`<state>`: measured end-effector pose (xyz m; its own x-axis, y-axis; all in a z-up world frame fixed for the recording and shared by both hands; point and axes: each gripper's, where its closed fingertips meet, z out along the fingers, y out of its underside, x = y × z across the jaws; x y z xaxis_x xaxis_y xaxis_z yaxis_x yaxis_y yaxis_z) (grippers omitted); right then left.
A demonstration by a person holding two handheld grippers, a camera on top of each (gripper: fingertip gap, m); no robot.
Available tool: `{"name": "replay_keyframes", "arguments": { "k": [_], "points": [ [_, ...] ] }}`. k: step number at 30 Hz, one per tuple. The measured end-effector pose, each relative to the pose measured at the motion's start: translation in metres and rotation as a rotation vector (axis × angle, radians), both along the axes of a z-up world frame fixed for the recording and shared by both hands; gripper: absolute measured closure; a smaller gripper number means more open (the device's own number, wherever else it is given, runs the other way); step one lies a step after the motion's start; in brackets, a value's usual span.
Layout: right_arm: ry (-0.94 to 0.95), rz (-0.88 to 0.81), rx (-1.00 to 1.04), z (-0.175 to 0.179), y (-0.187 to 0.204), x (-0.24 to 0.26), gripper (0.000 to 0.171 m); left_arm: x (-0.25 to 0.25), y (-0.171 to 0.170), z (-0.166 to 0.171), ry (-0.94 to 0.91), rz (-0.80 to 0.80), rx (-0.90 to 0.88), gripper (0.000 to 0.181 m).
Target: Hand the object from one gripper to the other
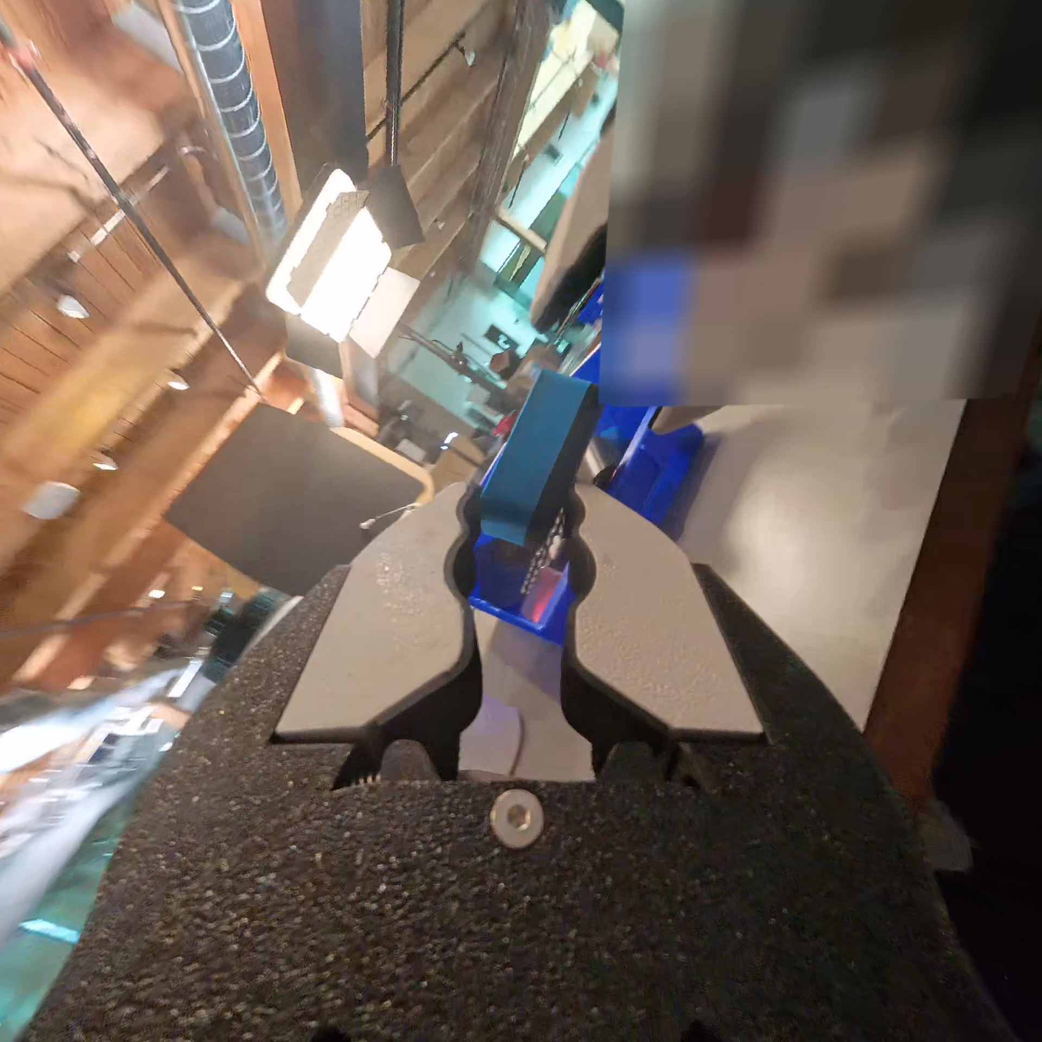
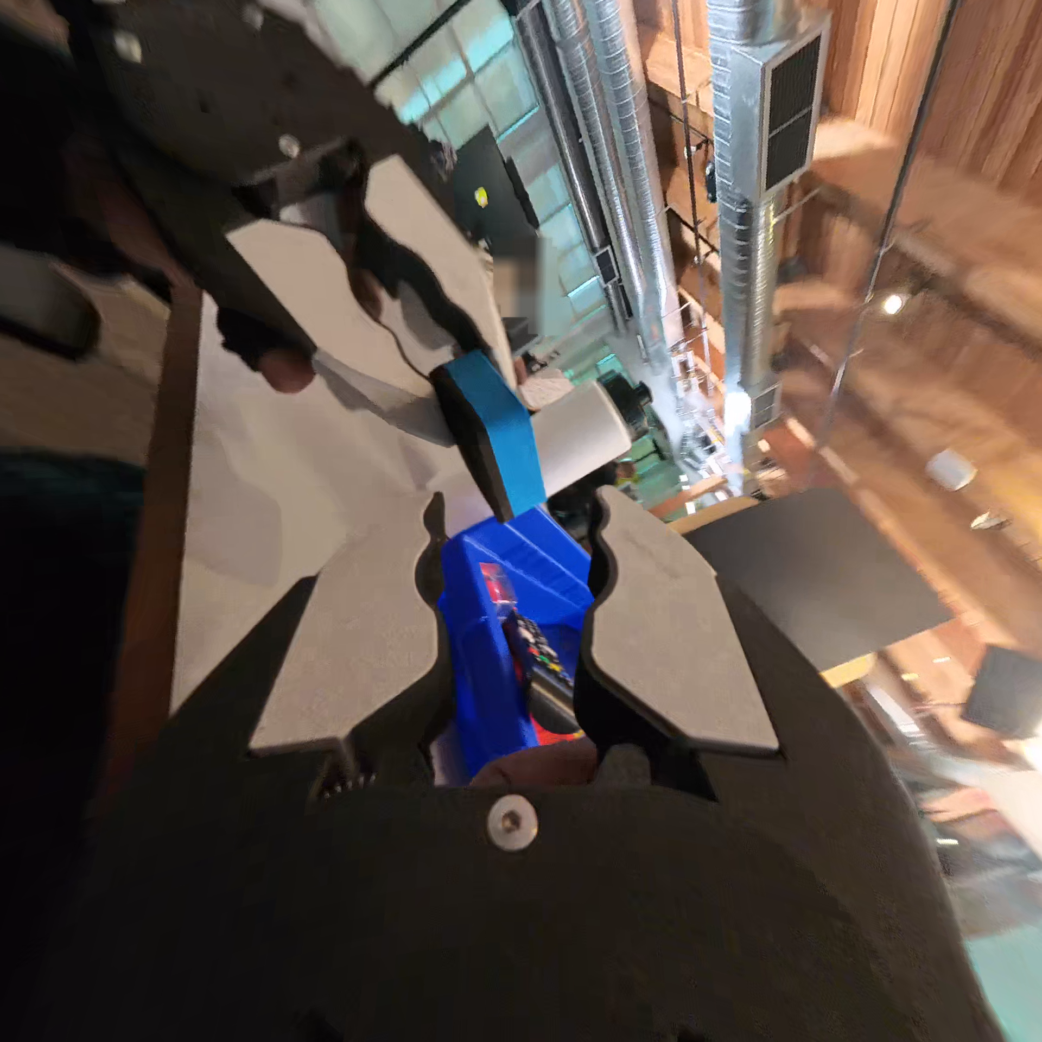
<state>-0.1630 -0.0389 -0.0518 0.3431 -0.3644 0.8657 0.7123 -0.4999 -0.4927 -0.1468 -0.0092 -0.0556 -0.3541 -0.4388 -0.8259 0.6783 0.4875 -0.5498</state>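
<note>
Left hand-held gripper (image 1: 521,521) pinching blue-and-black block (image 1: 533,459) at fingertips; block sticks out forward, held in air above blue bin (image 1: 648,485) on grey table (image 1: 817,535). Right wrist view: right hand-held gripper (image 2: 521,527) spread wide, nothing between fingers, block's (image 2: 496,440) lower end just ahead of its tips, possibly not touching; view blurred. Left hand-held gripper (image 2: 451,366) seen opposite, clamped on block.
</note>
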Motion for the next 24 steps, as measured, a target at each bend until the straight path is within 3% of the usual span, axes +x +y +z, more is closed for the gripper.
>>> {"name": "replay_keyframes", "arguments": {
  "k": [4,7,10,15,20,24],
  "points": [
    [-0.139,-0.08,-0.143,-0.015,0.011,0.002,0.121,-0.006,-0.011,-0.01,-0.085,0.012,0.097,0.153],
    [-0.202,-0.119,-0.17,-0.018,0.011,0.005,0.145,-0.007,-0.013,-0.015,-0.106,0.008,0.135,0.152],
    [-0.286,-0.147,-0.213,-0.021,0.01,0.009,0.148,-0.006,-0.013,-0.021,0.004,-0.04,0.107,0.147],
    [-0.668,-0.319,-0.326,-0.018,0.0,0.022,0.148,-0.014,-0.011,-0.023,0.641,-0.299,-0.126,0.123],
    [-0.843,-0.325,-0.314,-0.019,0.005,0.015,0.147,-0.004,0.001,-0.01,1.33,-0.519,-0.536,0.121],
    [-0.88,-0.296,-0.257,-0.011,0.011,0.002,0.148,-0.005,-0.006,-0.018,1.605,-0.616,-0.631,0.12]
  ]
}}
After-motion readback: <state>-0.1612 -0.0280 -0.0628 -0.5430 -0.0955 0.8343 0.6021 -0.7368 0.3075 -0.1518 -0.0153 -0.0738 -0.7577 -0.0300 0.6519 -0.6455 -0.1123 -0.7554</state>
